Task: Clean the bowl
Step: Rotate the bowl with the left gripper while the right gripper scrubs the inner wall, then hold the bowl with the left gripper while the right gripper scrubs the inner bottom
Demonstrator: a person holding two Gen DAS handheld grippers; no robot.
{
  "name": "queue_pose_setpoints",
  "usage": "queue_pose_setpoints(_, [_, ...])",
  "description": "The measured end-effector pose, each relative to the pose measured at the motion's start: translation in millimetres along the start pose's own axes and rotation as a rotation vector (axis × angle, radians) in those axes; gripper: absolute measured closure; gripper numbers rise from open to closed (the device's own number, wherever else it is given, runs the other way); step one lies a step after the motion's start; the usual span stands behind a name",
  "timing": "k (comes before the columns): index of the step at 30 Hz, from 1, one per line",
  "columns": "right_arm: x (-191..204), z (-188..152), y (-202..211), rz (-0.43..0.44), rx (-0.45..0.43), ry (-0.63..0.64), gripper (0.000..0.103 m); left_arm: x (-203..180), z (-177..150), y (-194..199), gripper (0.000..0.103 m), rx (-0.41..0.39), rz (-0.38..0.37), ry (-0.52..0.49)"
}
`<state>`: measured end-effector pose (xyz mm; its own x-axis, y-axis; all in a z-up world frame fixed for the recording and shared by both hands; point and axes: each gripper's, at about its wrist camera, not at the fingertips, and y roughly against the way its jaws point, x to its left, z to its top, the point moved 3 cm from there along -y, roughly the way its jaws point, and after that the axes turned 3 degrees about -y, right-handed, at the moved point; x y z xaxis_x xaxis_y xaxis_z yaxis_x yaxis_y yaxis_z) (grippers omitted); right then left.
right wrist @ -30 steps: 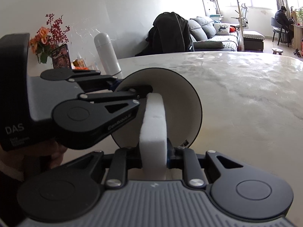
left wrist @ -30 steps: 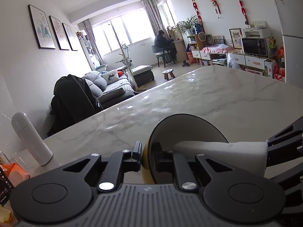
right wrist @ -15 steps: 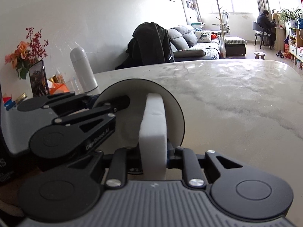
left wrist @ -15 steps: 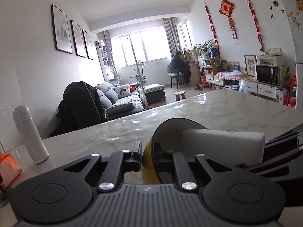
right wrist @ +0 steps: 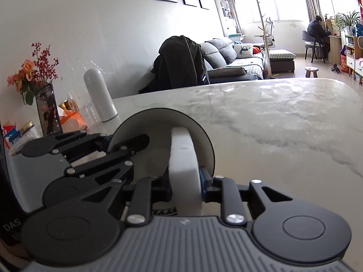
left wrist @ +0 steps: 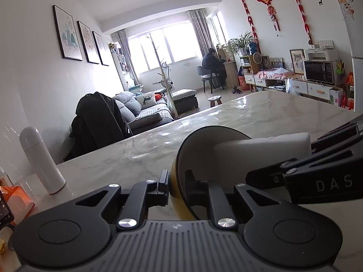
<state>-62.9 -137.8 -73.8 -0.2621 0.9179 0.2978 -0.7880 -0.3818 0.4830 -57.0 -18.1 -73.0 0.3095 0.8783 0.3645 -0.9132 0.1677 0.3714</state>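
Note:
My left gripper (left wrist: 177, 179) is shut on the rim of the bowl (left wrist: 199, 158), which is tipped on its side just above the marble table (left wrist: 261, 111). The bowl is yellow outside and pale inside. A white sponge (left wrist: 261, 149) reaches in from the right and presses against the bowl's inside. In the right wrist view the sponge (right wrist: 183, 156) stands on edge between the jaws of my right gripper (right wrist: 185, 182). Those jaws are opening, but the pads still touch the sponge. The bowl (right wrist: 202, 142) faces this camera, with the left gripper (right wrist: 113, 144) on its left rim.
A white flask (right wrist: 99, 97) stands at the table's left end by the wall. Beside it are an orange packet (right wrist: 72, 120) and a dark vase of flowers (right wrist: 46, 111). The marble top (right wrist: 272, 117) stretches away to the right. A person sits at a far desk.
The right gripper and sponge have shifted a little across the bowl's inside. Both views have tilted slightly. The left gripper keeps its hold on the rim.

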Motion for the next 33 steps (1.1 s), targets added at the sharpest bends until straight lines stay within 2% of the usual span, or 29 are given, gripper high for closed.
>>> queue_pose_setpoints(5, [5,0,4,0.018,-0.013,0.012,0.077,5,-9,6,0.086,0.032,0.004,0.000])
queue_pose_setpoints(13, [11,-6,5,0.043,0.007,0.019,0.080,19,-20,14,0.083,0.087,-0.010,0.073])
queue_pose_setpoints(25, [29,-24,8,0.089,0.081,0.038,0.081,22,-24,27,0.080,0.106,-0.023,0.094])
queue_pose_setpoints(33, [31,-26,8,0.088,0.089,0.039,0.082,24,-9,33,0.078,0.070,-0.023,0.069])
